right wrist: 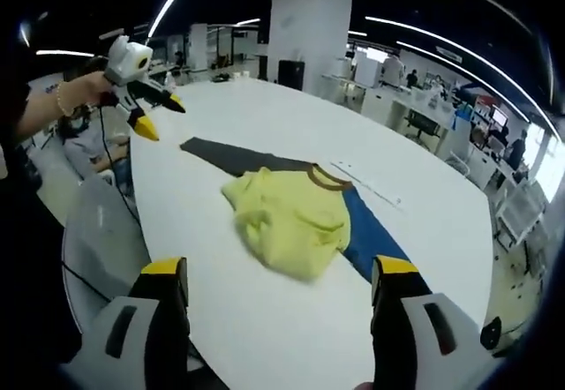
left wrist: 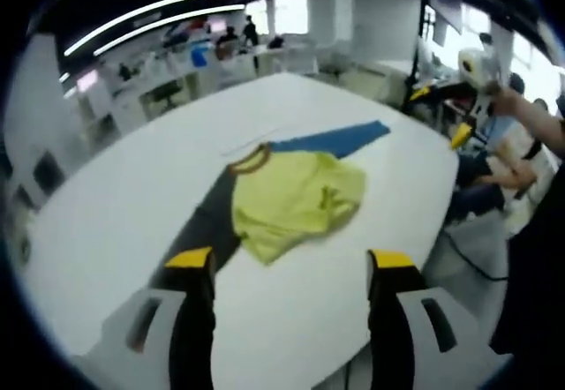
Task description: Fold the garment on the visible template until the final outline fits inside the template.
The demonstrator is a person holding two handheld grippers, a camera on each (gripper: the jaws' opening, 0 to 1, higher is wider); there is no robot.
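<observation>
Inspector: Left gripper view, largest item first?

Assessor: White worktop (left wrist: 115, 187). On it lies a long strip template (left wrist: 340, 138), one end blue, the other dark grey. A crumpled yellow garment (left wrist: 296, 198) with a brown collar sits over its middle.

Inspector: Position relative to the grippers?

Assessor: Garment lies ahead of the left gripper (left wrist: 291, 262), apart from it, jaws wide and empty. Right gripper (right wrist: 281, 271) likewise wide, empty, short of the garment.
</observation>
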